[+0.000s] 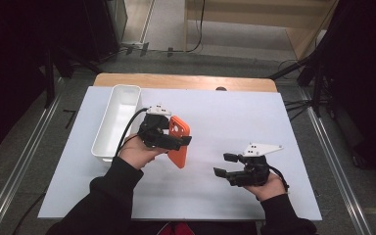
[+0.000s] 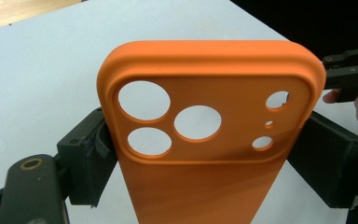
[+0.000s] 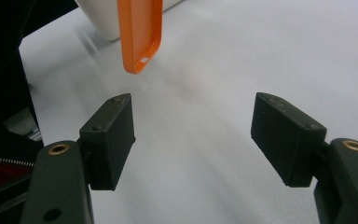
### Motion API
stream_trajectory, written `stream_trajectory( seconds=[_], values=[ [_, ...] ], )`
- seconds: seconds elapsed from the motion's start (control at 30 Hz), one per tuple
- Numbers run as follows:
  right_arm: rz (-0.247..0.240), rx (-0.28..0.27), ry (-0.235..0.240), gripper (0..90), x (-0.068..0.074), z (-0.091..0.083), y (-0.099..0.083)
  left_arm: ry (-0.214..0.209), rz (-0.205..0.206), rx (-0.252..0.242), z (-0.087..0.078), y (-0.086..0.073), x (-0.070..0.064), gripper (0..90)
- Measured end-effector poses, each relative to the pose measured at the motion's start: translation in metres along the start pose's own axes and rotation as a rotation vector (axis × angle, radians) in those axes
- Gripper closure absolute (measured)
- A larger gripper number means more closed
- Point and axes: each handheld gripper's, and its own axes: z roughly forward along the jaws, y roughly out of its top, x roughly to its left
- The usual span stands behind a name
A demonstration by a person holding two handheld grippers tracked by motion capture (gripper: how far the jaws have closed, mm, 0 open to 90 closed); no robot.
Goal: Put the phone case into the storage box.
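Observation:
An orange phone case (image 1: pixel 179 142) with several round camera holes is held above the white table sheet by my left gripper (image 1: pixel 176 141), which is shut on its two long sides. In the left gripper view the case (image 2: pixel 205 135) sits between the two black jaws with its camera end up. My right gripper (image 1: pixel 224 164) stands open to the right over the sheet, nothing between its pads (image 3: pixel 114 135). In the right gripper view the lower end of the case (image 3: pixel 141 35) hangs ahead of the jaws, apart from them.
A long white bin (image 1: pixel 117 121) stands on the left part of the white sheet (image 1: pixel 235 112), just behind my left hand. The sheet covers a wooden table (image 1: pixel 186 81). Dark stands and cables flank the table on the floor.

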Motion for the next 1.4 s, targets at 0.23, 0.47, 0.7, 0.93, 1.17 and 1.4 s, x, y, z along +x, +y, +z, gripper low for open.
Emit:
stream_trajectory(
  seconds=[0.23, 0.47, 0.7, 0.93, 1.17, 1.4],
  values=[
    [0.010, 0.008, -0.004, 29.0, -0.002, -0.005, -0.014, -0.014, 0.004, 0.001, -0.001, 0.000, 0.002, 15.7],
    [0.002, 0.022, -0.008, 29.0, -0.003, -0.007, -0.027, -0.031, 0.013, 0.001, -0.006, 0.002, 0.003, 15.7],
    [-0.010, 0.013, -0.031, 29.0, -0.007, -0.011, -0.036, -0.034, 0.025, 0.008, -0.015, 0.005, 0.005, 15.7],
    [-0.009, 0.007, -0.045, 29.0, -0.013, -0.014, -0.042, -0.028, 0.026, -0.007, -0.030, 0.012, 0.008, 15.7],
    [0.018, 0.023, -0.065, 29.0, -0.017, -0.015, -0.045, -0.021, 0.013, -0.028, -0.044, 0.018, 0.014, 15.7],
    [0.025, 0.037, -0.064, 29.0, -0.015, -0.014, -0.048, -0.003, -0.008, -0.038, -0.055, 0.024, 0.024, 15.7]
  ],
)
